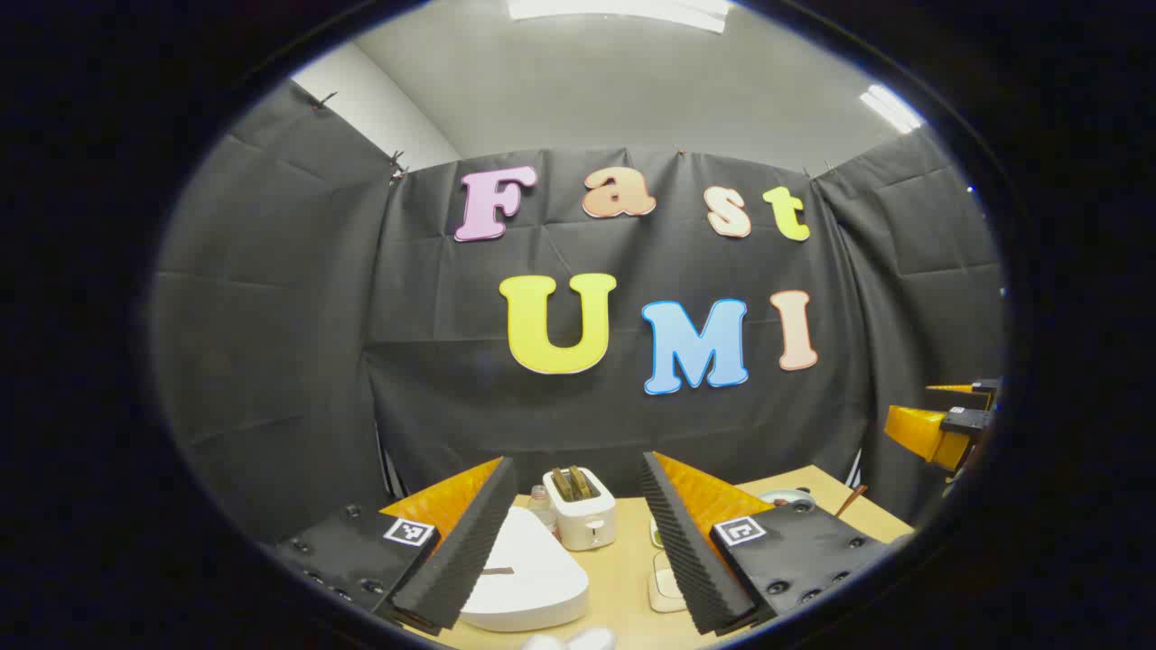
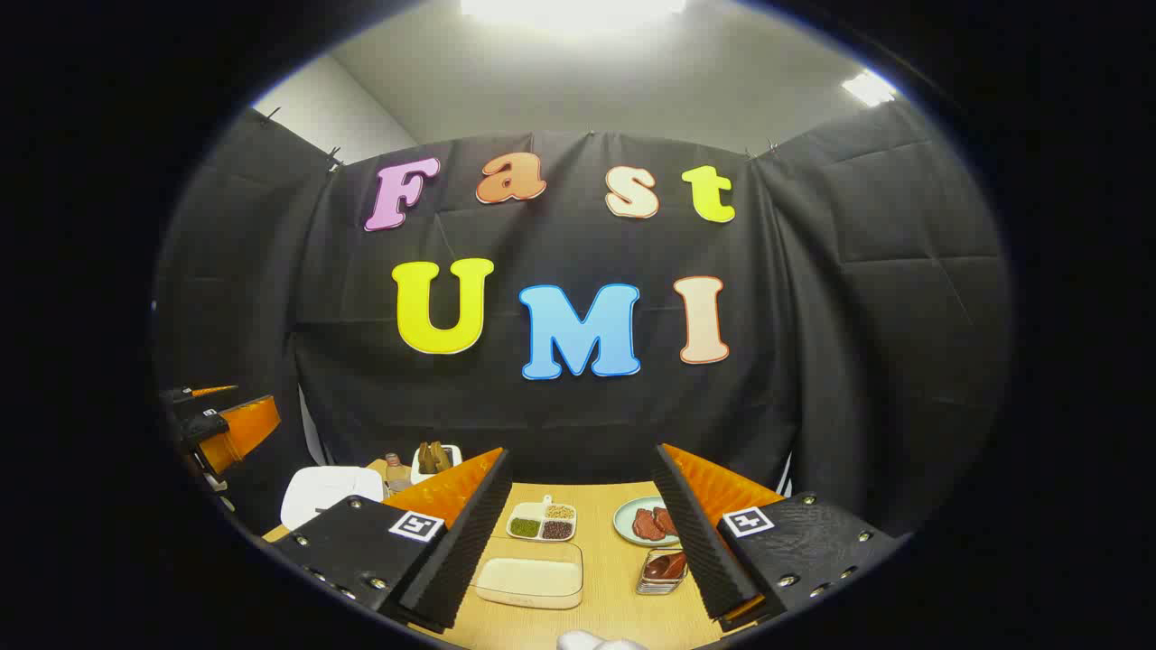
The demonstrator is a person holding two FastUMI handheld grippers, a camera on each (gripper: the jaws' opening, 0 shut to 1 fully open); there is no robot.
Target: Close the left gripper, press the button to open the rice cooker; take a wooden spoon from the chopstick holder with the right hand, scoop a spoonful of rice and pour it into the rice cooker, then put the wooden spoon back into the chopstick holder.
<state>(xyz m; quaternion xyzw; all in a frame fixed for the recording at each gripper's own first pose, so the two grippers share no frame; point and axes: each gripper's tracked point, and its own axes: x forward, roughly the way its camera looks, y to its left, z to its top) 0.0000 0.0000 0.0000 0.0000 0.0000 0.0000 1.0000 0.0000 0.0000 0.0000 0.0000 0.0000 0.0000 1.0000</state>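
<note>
Left gripper view: left claw (image 1: pixel 578 542) wide open, holds nothing. Rice cooker (image 1: pixel 524 569) on tabletop (image 1: pixel 623 578) below, twd its left finger, lid shut. Must close claw first, then drop onto button. Right claw (image 2: pixel 582 537) also open, empty, farther off.

place: mock kitchen booth | signs: black cloth walls (image 2: pixel 858 298); wooden table (image 2: pixel 614 578); toaster (image 1: pixel 582 510); food dishes (image 2: pixel 542 522)
</note>
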